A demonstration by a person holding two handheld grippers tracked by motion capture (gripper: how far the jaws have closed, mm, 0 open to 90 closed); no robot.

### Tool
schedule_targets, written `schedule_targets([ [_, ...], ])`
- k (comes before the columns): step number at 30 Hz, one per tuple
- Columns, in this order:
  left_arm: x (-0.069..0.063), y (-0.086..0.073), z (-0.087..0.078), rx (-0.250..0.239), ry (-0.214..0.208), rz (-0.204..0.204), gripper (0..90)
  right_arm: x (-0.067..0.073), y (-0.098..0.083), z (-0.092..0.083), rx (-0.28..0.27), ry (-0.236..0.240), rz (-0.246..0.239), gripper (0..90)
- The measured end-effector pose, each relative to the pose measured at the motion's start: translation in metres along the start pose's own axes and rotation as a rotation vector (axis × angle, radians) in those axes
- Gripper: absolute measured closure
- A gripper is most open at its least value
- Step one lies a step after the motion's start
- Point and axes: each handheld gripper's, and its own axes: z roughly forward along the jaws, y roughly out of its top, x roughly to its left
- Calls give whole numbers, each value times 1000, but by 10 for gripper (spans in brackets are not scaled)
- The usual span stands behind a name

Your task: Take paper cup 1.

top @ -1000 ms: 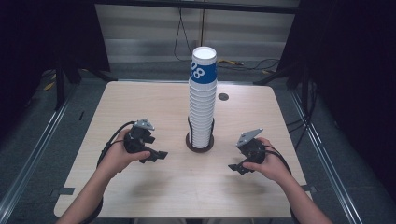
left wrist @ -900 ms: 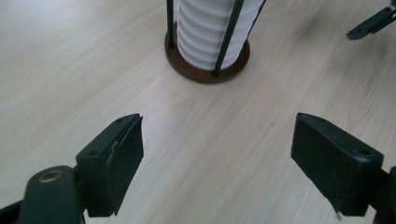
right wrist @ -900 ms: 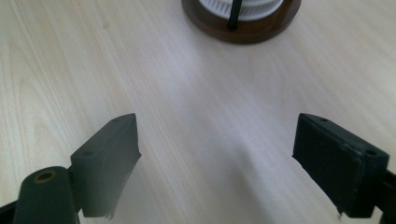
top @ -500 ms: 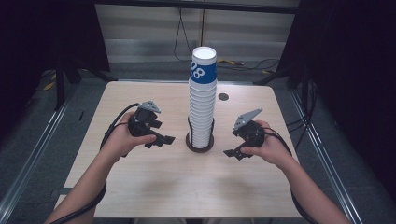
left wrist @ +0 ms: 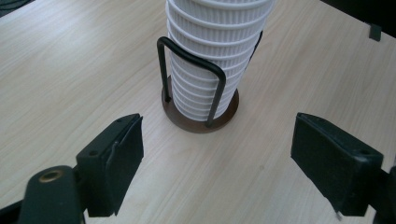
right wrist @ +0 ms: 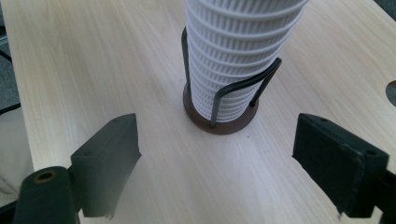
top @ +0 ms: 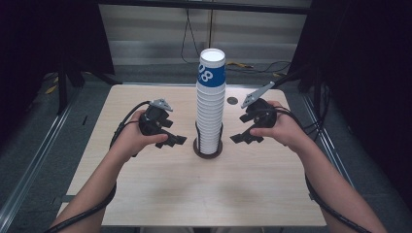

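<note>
Dead centre of the high view stands the stack of white ribbed paper cups (top: 211, 102), tall and upright, its top cup wrapped in a blue band with white numerals. The stack sits in a black wire cup holder (top: 208, 145) with a round dark base, planted in the middle of the light wooden table (top: 160, 194).

Left of the stack in that view, the left gripper (top: 171, 140) is held in the person's left hand (top: 133, 138), jaws pointing in toward the holder and clear of it. From the left gripper view, the two black jaws stand wide apart at the bottom corners of the frame with nothing between them but bare tabletop; the holder's wire loop and the lower cups sit in the upper middle, beyond the tips.

Over on the right side of the high view, the right gripper (top: 243, 137) sits in the person's right hand (top: 279, 130), raised off the table, its grey three-cornered plate tilted up toward the upper right. The right gripper view tells the same story: jaws spread wide, gripping nothing, with the cup stack and its brown base in the upper centre, just ahead of the jaws.

A small dark round hole (top: 232, 101) shows in the table just right of the stack, toward the far edge.
</note>
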Motion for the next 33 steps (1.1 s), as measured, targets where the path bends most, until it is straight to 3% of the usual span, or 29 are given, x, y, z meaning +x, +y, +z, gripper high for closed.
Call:
schedule_targets([
  [14,-4,12,6,-2,3,20,171,-3,40,-20,-16,-7,-4,136],
  [15,-5,13,6,-4,3,22,171,-4,46,-23,-55,4,0,136],
  [19,-6,16,6,-3,2,29,171,-3,57,-27,-84,5,-3,135],
  [30,-7,16,5,-13,4,30,171,-3,84,-32,-131,1,14,130],
  [33,-6,16,6,-18,1,26,171,-4,90,-32,-131,-19,19,127],
])
